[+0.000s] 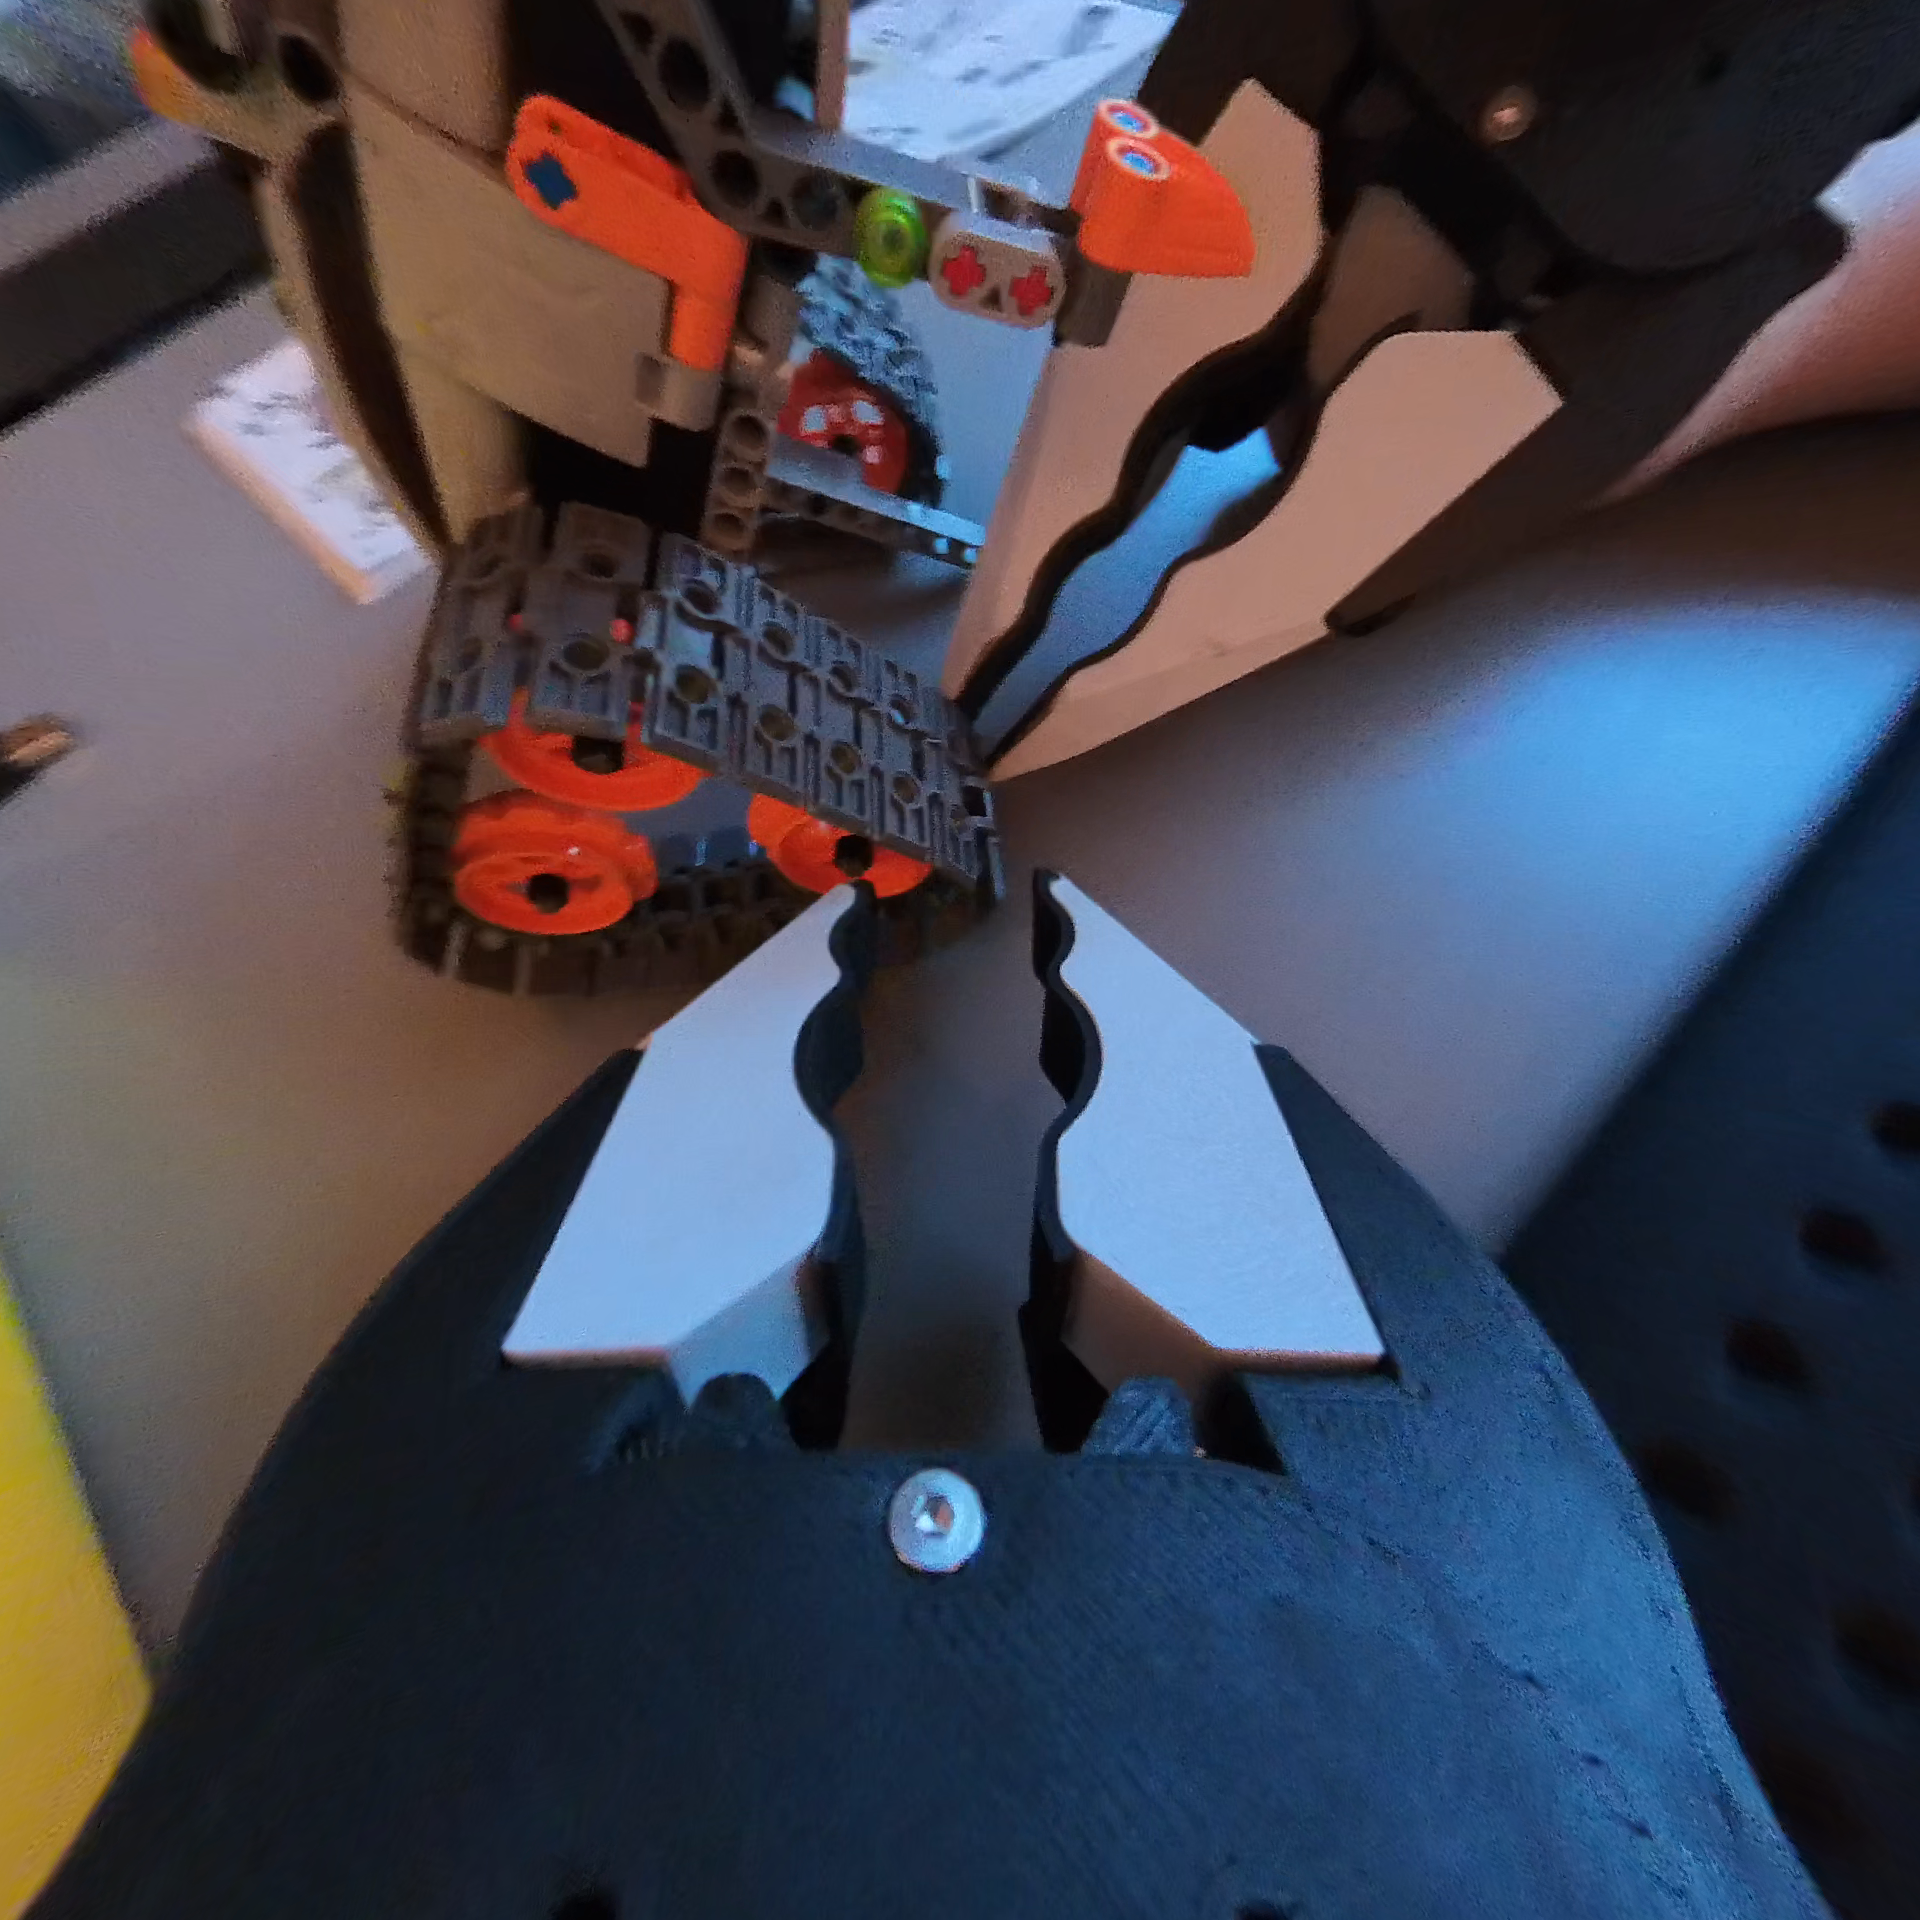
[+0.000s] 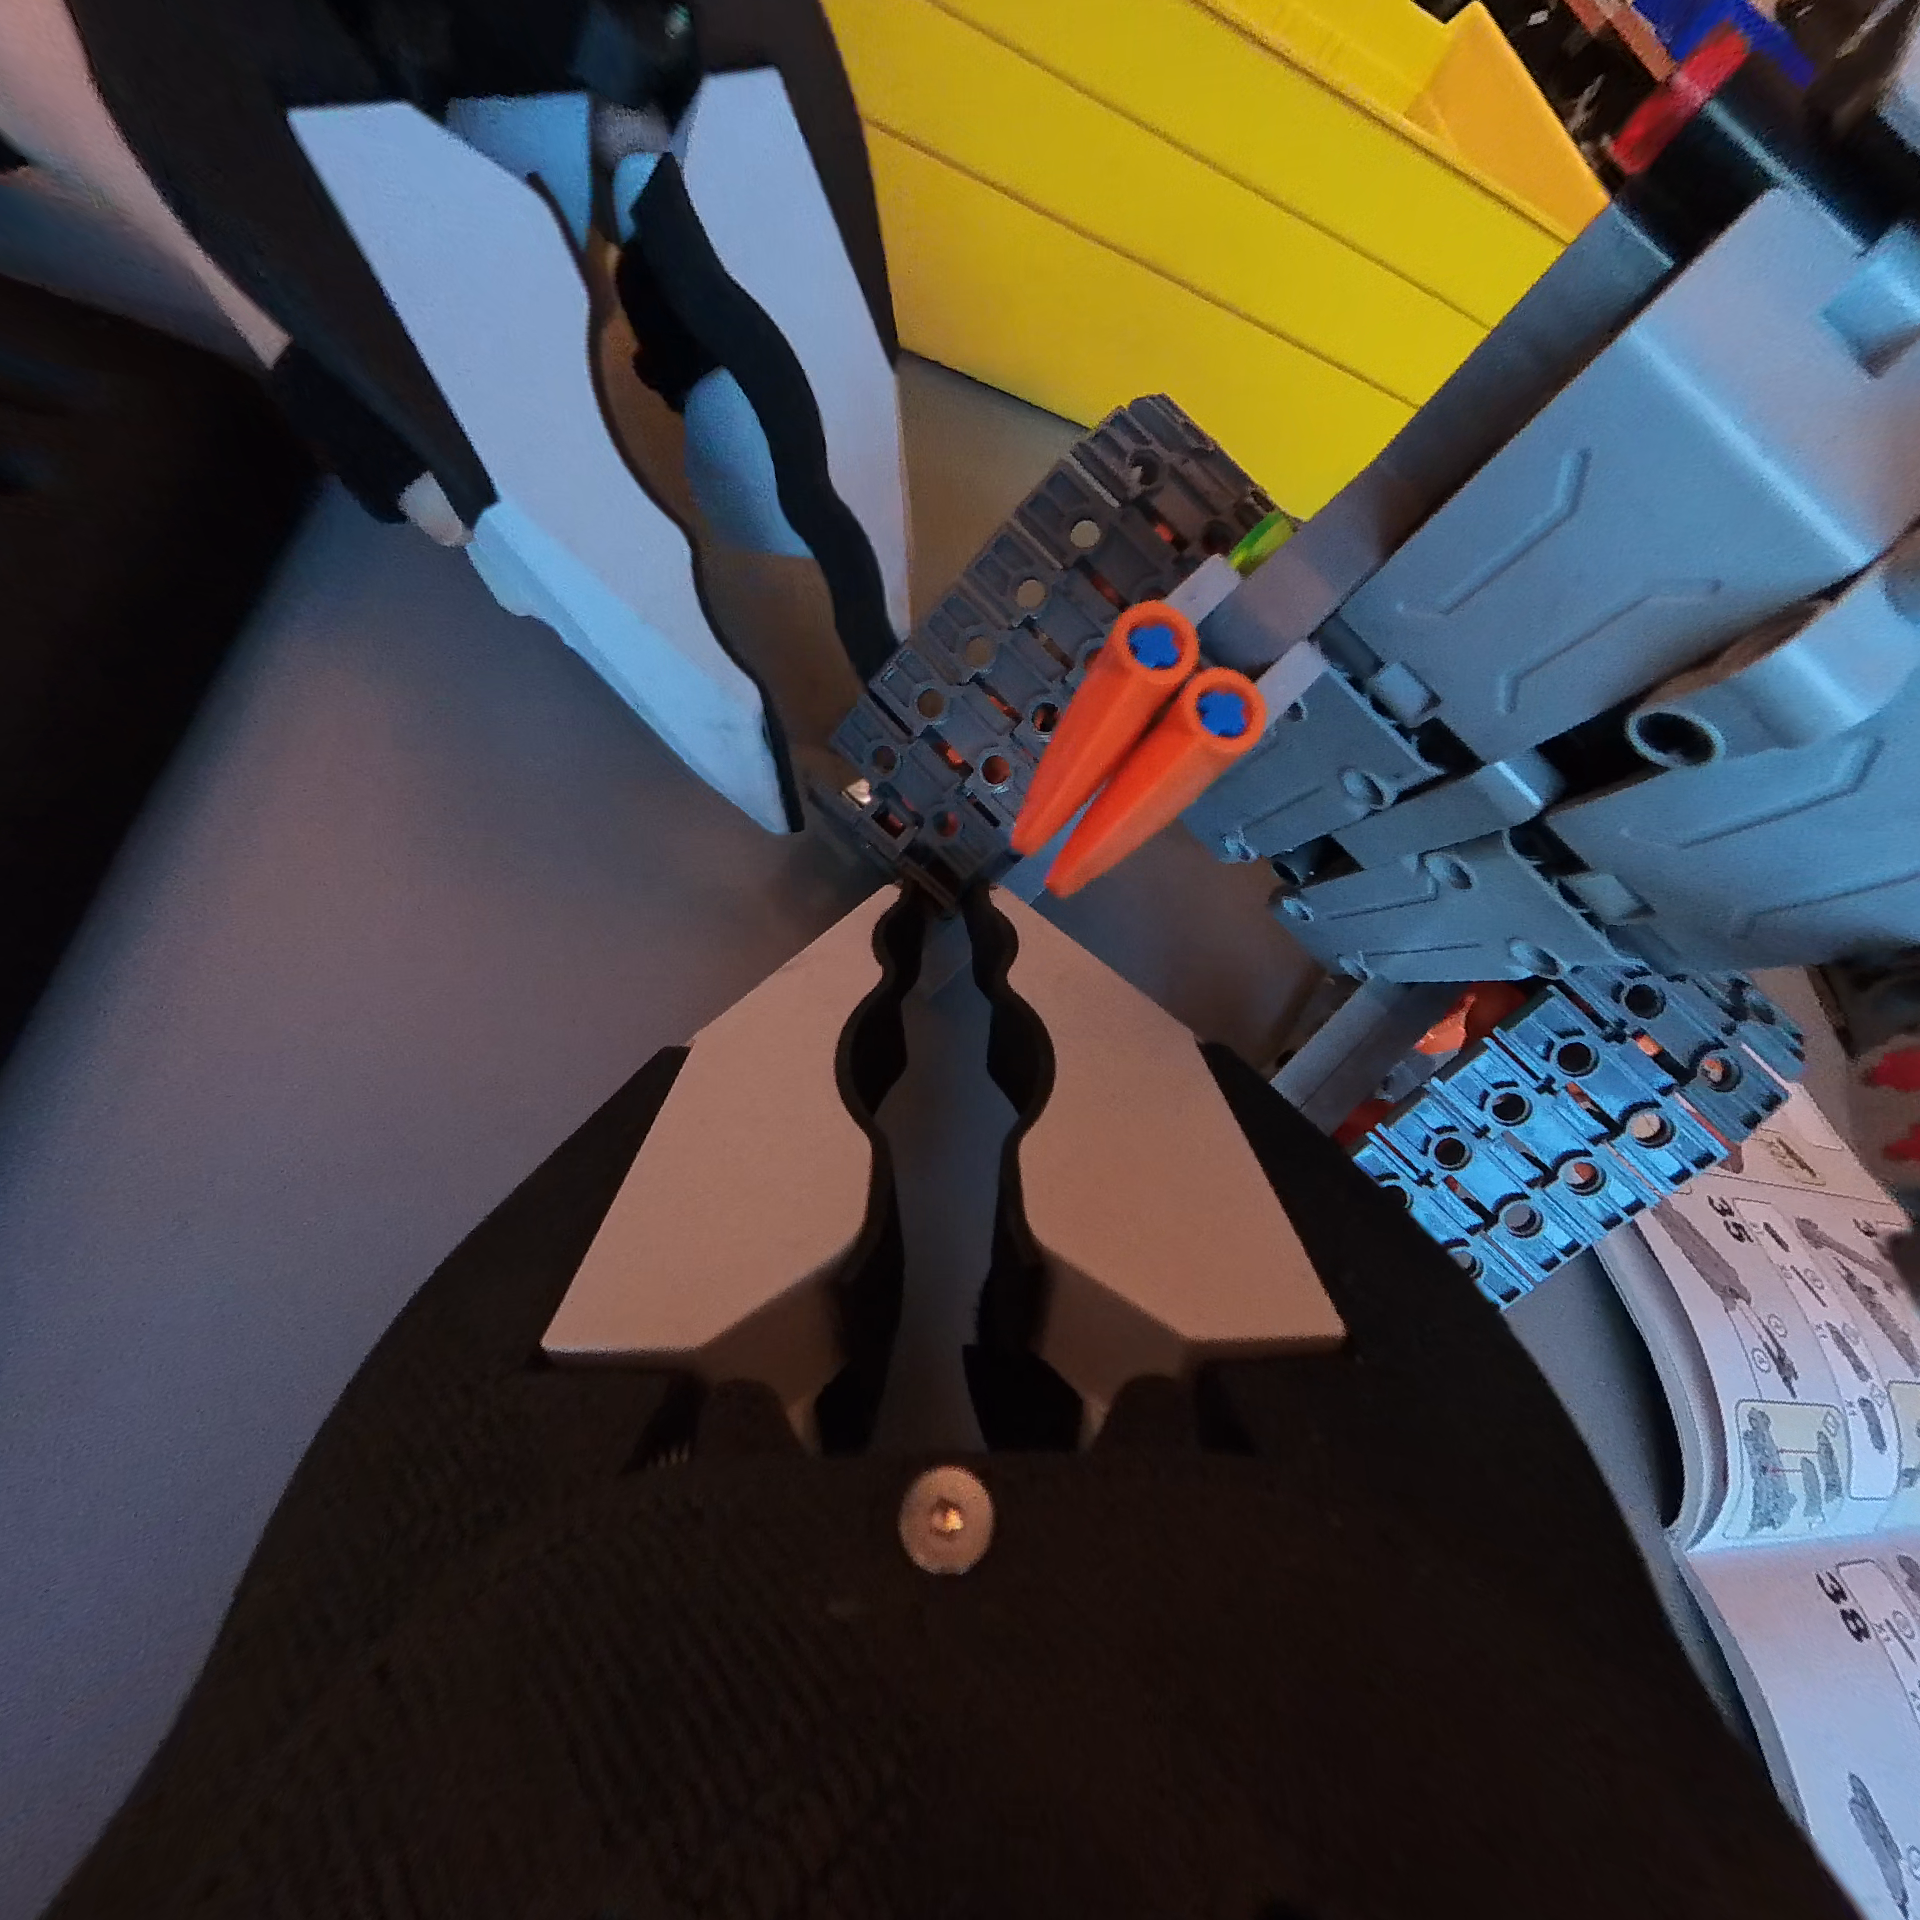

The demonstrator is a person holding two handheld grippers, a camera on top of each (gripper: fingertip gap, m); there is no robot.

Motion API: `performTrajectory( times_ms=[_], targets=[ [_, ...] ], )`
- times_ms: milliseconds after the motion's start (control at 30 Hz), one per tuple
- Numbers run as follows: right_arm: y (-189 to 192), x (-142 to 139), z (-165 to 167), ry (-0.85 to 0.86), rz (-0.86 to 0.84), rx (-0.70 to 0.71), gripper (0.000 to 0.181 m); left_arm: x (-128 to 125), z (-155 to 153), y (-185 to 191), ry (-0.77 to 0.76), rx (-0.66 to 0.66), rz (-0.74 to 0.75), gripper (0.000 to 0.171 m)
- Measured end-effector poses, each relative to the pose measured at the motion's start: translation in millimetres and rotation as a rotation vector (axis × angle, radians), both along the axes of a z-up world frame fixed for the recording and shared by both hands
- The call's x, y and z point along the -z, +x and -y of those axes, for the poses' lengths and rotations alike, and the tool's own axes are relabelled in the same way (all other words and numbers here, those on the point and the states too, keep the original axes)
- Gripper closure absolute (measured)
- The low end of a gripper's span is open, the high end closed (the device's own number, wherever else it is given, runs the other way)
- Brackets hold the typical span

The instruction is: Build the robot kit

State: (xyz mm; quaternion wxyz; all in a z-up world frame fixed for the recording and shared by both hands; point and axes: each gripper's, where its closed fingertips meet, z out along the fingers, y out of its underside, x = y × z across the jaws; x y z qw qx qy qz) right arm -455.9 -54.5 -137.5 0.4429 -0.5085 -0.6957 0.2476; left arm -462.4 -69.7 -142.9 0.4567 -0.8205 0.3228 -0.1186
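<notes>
A grey brick-built tracked vehicle model (image 1: pixel 665 312) with orange wheels (image 1: pixel 551 873) stands on the table. Its dark grey track (image 1: pixel 790 707) is loose at the near end. My left gripper (image 1: pixel 951 888) is open and empty, with its tips just below the track's end. My right gripper (image 2: pixel 940 899) is shut on the end link of that track (image 2: pixel 997 644). It also shows in the left wrist view (image 1: pixel 977 732), coming in from the upper right. The left gripper (image 2: pixel 821 810) shows at the upper left of the right wrist view. Two orange pointed pieces (image 2: pixel 1122 748) stick out of the model.
A yellow bin (image 2: pixel 1195 208) stands behind the model. An open instruction booklet (image 2: pixel 1818 1455) lies at the right, under the model's second track (image 2: pixel 1558 1122). A black perforated plate (image 1: pixel 1766 1351) is at the right. A yellow object (image 1: pixel 42 1558) is at the left edge. About 12 cm separates my left fingertips from the black perforated plate (image 1: pixel 1766 1351).
</notes>
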Motion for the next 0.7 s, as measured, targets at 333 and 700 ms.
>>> performTrajectory(
  times_ms=[333,700],
  targets=[
    [-4.2,-0.9,-6.5,-0.021,-0.004,0.027,0.175,-4.2,-14.4,-5.5,0.110,-0.151,-0.100,0.153],
    [-10.1,-2.8,-16.2,-0.043,-0.016,0.073,0.175,-2.0,-22.1,-8.9,0.027,-0.189,-0.011,0.161]
  ],
)
